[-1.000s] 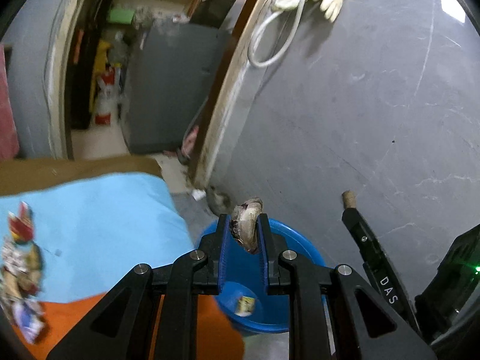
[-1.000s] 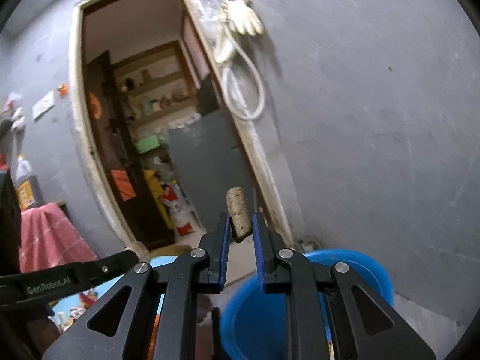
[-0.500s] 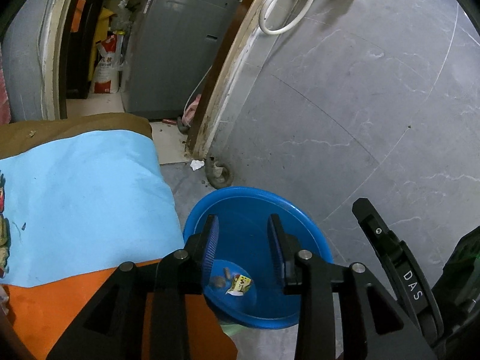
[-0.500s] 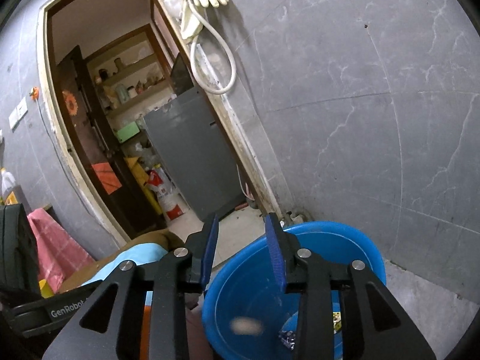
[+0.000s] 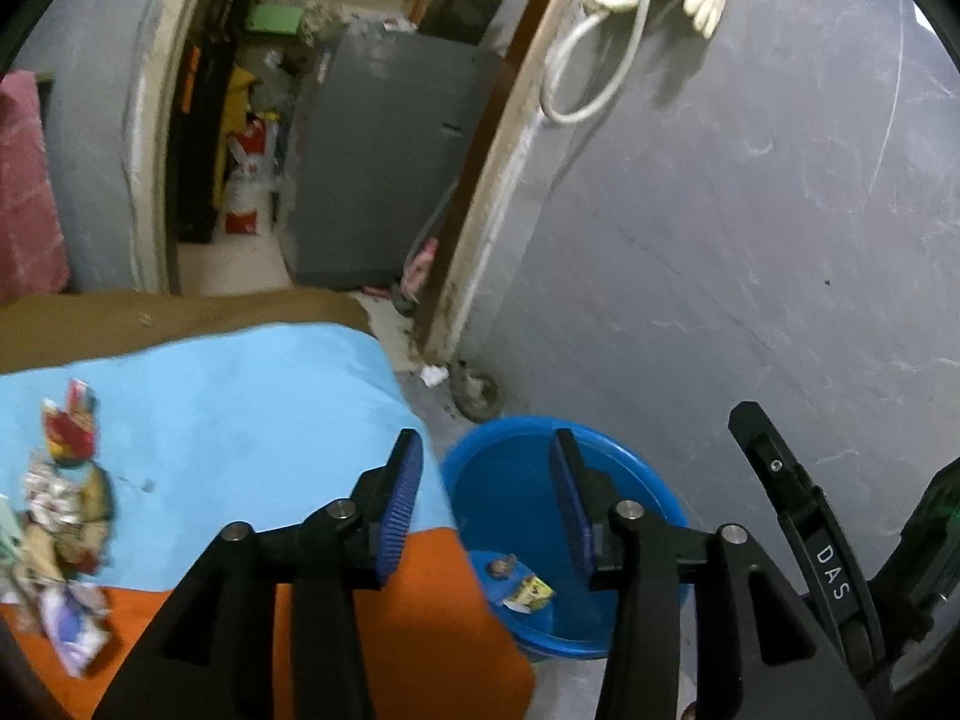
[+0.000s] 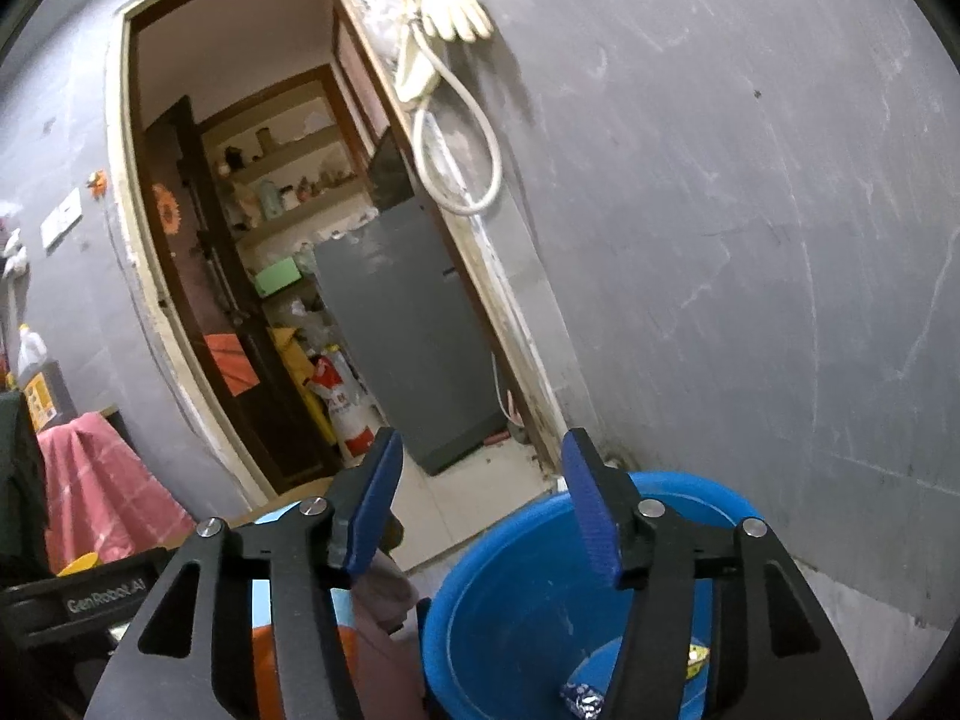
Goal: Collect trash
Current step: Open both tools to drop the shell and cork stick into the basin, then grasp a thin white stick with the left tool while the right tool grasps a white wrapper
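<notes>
My left tongs (image 5: pixel 483 495) are wide open and hold nothing, above the blue tub (image 5: pixel 630 474). My right tongs (image 6: pixel 480 498) are wide open and empty too. Some trash (image 5: pixel 519 582) lies in the tub. More wrappers (image 5: pixel 60 516) sit on the blue cloth (image 5: pixel 240 396) beside the tub.

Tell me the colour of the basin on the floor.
Bright blue. The basin shows best in the right wrist view.

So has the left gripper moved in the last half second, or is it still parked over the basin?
Yes. The left gripper, open and empty, has swung left: the blue basin now sits right of centre and the trash pile shows on the blue cloth.
</notes>
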Demonstrator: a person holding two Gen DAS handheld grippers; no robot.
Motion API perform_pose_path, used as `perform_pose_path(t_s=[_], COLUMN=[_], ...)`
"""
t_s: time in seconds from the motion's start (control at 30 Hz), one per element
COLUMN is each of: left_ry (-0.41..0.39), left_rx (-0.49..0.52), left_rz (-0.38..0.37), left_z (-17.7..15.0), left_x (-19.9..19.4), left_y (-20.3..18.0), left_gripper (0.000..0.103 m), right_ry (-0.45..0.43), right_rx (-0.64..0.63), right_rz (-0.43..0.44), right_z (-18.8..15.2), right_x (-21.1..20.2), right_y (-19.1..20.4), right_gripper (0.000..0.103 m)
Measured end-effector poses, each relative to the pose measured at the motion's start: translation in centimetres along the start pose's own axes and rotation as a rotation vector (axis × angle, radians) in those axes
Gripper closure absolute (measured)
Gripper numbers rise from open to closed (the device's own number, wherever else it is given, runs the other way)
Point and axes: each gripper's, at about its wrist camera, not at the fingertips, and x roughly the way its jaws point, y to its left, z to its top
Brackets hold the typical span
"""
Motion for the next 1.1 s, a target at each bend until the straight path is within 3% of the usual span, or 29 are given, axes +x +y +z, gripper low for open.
perform_pose_path(t_s=[0.13, 0.33, 0.4, 0.43, 0.47, 0.57, 0.9, 1.1], left_ry=[-0.071, -0.176, -0.203, -0.225, -0.245, -0.309, -0.408, -0.435], left_rx=[-0.002, -0.015, -0.018, -0.025, -0.031, -0.047, -0.031, -0.003], left_rz=[0.045, 0.144, 0.177, 0.202, 0.221, 0.282, 0.454, 0.527], left_z=[0.2, 0.0, -0.3, -0.6, -0.9, -1.7, -4.3, -6.3], left_x=[-2.8, -7.3, -8.6, -9.3, -10.0, -12.4, -17.8, -20.2], left_y=[1.5, 4.3, 5.3, 5.9, 6.4, 8.2, 12.9, 15.5], left_gripper=[0.051, 0.038, 0.029, 0.019, 0.012, 0.005, 0.004, 0.004], right_ry=[-0.036, -0.081, -0.093, -0.102, -0.118, -0.146, -0.245, -0.202], right_rx=[-0.037, -0.090, -0.098, -0.104, -0.112, -0.150, -0.275, -0.375], right_rz=[0.029, 0.095, 0.127, 0.146, 0.164, 0.207, 0.350, 0.437], right_z=[0.1, 0.0, -0.1, -0.2, -0.3, -0.7, -2.9, -4.6], right_x=[-0.4, -1.2, -1.5, -1.7, -2.1, -2.7, -5.1, -5.1], right_y=[1.4, 3.9, 4.7, 5.2, 5.7, 7.2, 12.7, 16.7], right_gripper=[0.030, 0.014, 0.004, 0.000, 0.000, 0.000, 0.000, 0.000])
